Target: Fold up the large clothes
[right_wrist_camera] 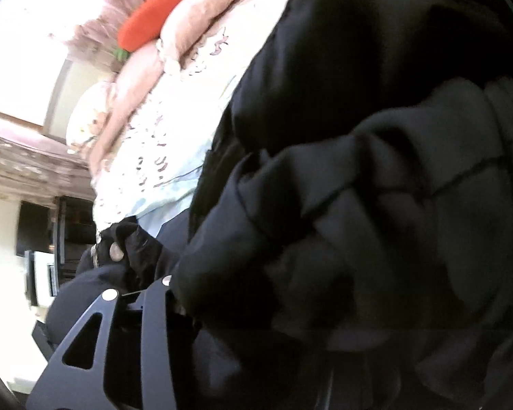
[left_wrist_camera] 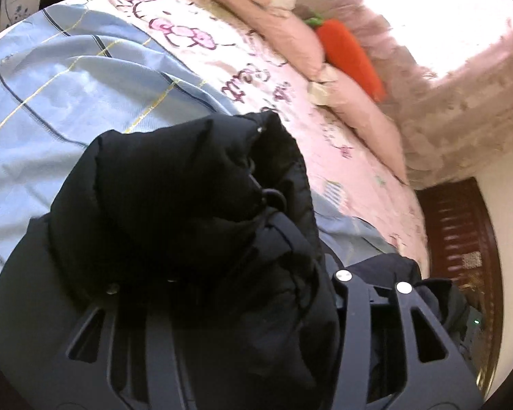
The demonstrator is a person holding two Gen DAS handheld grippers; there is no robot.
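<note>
A black puffer jacket (left_wrist_camera: 188,188) fills the lower middle of the left wrist view, bunched and raised over the bed. My left gripper (left_wrist_camera: 229,283) is shut on the jacket; the padded cloth drapes over its left finger and hides the tips. In the right wrist view the jacket (right_wrist_camera: 376,188) covers the right half of the frame. My right gripper (right_wrist_camera: 201,294) is shut on the jacket too; only its left finger (right_wrist_camera: 126,311) shows, the other is buried under cloth.
The bed has a light blue checked sheet (left_wrist_camera: 68,78) and a pink cartoon quilt (left_wrist_camera: 263,78). Pink pillows (left_wrist_camera: 290,30) and an orange carrot plush (left_wrist_camera: 352,58) lie at its far side. A dark wooden bed frame (left_wrist_camera: 461,239) stands at right.
</note>
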